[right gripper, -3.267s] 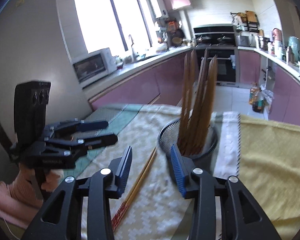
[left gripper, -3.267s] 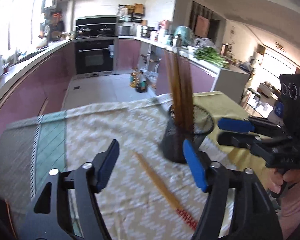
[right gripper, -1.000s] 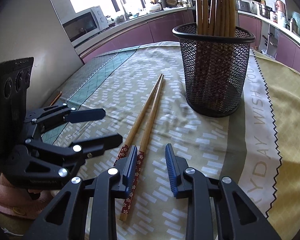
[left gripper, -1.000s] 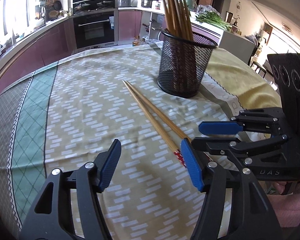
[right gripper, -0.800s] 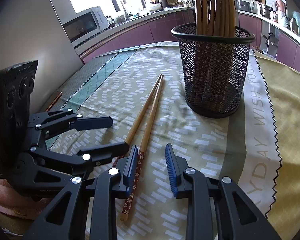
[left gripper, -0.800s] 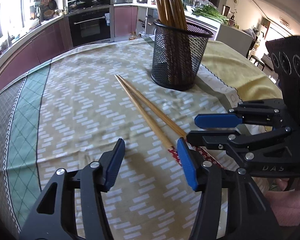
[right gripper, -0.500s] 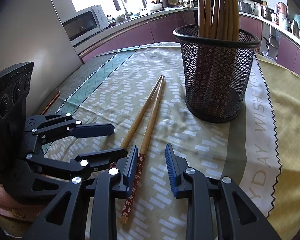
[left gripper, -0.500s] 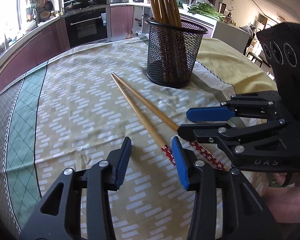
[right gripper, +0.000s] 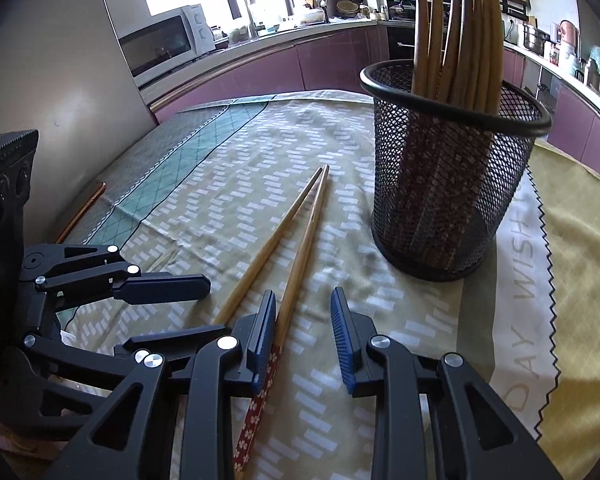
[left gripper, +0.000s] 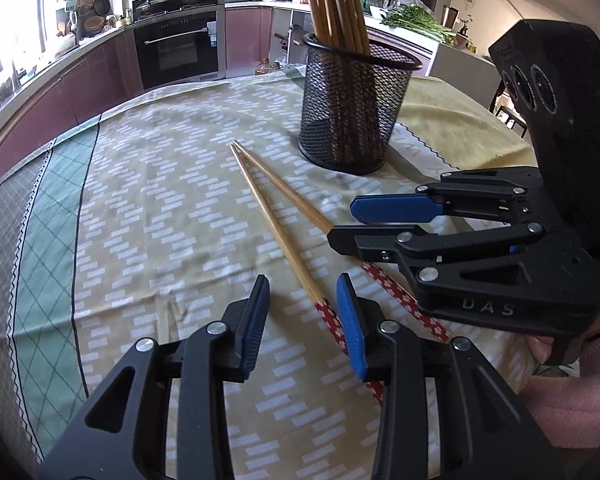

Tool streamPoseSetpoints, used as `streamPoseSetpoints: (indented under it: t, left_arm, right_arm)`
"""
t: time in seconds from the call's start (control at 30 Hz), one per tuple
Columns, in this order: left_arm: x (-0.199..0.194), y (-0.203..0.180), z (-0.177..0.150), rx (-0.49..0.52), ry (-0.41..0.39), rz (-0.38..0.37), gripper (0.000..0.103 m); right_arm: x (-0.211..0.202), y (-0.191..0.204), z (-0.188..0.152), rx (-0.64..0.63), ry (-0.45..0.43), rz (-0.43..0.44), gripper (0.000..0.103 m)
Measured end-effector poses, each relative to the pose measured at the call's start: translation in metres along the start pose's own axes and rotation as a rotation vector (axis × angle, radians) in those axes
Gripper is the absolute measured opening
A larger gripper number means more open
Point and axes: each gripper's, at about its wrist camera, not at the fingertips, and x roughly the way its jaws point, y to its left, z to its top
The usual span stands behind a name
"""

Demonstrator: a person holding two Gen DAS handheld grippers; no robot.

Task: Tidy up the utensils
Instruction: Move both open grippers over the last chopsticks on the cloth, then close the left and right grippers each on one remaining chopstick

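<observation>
On the left, the left hand-held gripper (left gripper: 302,316) has narrowed its jaws over the past second — they were wide apart, and now stand only partly spread, low over the tablecloth (left gripper: 148,184), with the nearer chopstick (left gripper: 276,228) running up between them. Its red-patterned end sits just beside the right-hand pad; nothing is pinched yet, as far as the left wrist view shows.

The second chopstick (right gripper: 300,256) lies on the tabletop alongside, the two tips nearly touching at the far end. The right hand-held gripper (right gripper: 303,332) has kept its modest spread but crept forward, so this stick now lies just inside its left pad — also ungripped.

Further right stands the black mesh holder (right gripper: 448,184), upright, already carrying a bundle of chopsticks (right gripper: 460,36).

Both tools closing in suggests each is about to take one stick; lifting them into the holder looks like the remaining work.
</observation>
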Motion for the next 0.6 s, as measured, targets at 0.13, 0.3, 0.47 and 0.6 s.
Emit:
streamPoseSetpoints:
  t: [0.13, 0.3, 0.47, 0.6]
  left_arm:
    - [0.005, 0.003, 0.005, -0.001, 0.004, -0.003, 0.034]
    - [0.009, 0.005, 0.012, 0.001, 0.001, 0.0, 0.03]
    - [0.014, 0.008, 0.017, -0.001, 0.006, 0.003, 0.026]
    - [0.017, 0.01, 0.022, -0.004, 0.012, 0.006, 0.022]
  right_arm:
    - [0.005, 0.0, 0.006, -0.001, 0.003, -0.005, 0.026]
    - [0.009, -0.001, 0.01, 0.002, 0.006, -0.007, 0.025]
    - [0.012, -0.005, 0.015, 0.013, 0.004, -0.004, 0.022]
    - [0.015, -0.009, 0.018, 0.036, 0.002, 0.003, 0.014]
